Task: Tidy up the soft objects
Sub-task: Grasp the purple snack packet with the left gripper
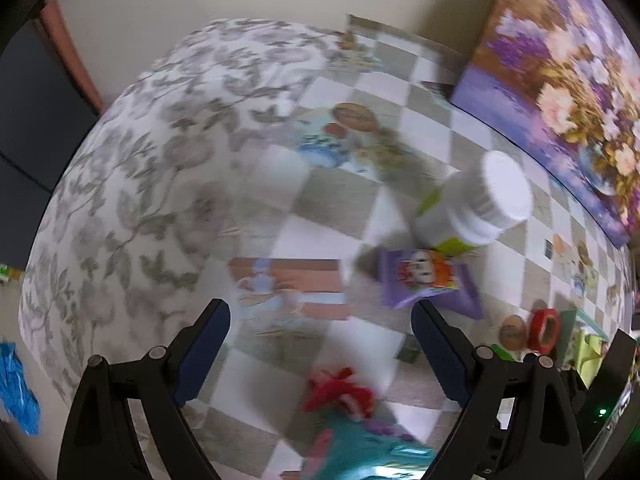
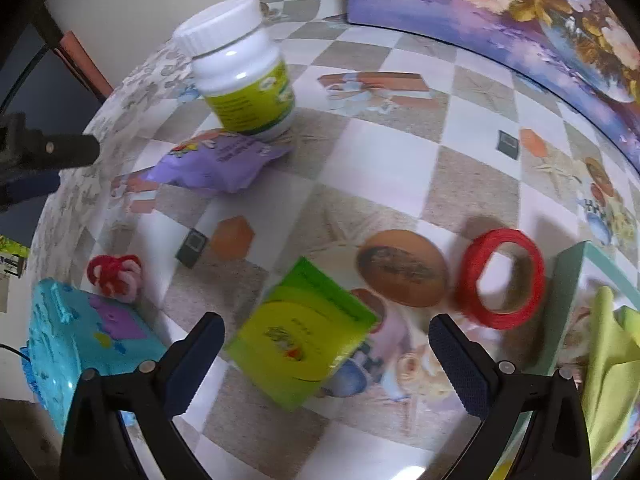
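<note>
Black jaws with blue pads stand wide apart on my right gripper [image 2: 326,360], gripping nothing; it points steeply down at the table. I take the white bottle [image 2: 240,68] as my landmark. Well below it in the right wrist view, between my open pads, lies a green packet [image 2: 300,336], flat on the checked tablecloth [image 2: 380,152]. I judge that it is the soft thing I am lined up over, since it sits square under the tool.

My left gripper [image 1: 320,348] is likewise spread wide and empty, aimed down at bare cloth below and left of the bottle. That view is blurred, so small details are lost.

A purple snack bag [image 2: 216,160] lies touching the foot of the bottle, partly tucked under it; the bottle leans, probably because it rests on the bag's edge. Further down and left of the bottle sit a red pipe-cleaner flower [image 2: 114,276] and, just beside it, a turquoise case [image 2: 80,352]. Down and right of the bottle a red ring [image 2: 500,276] stands tilted on the cloth. Beyond it is a teal tray [image 2: 568,280] holding a yellow-green cloth [image 2: 608,360], likely where the soft things go.
</note>
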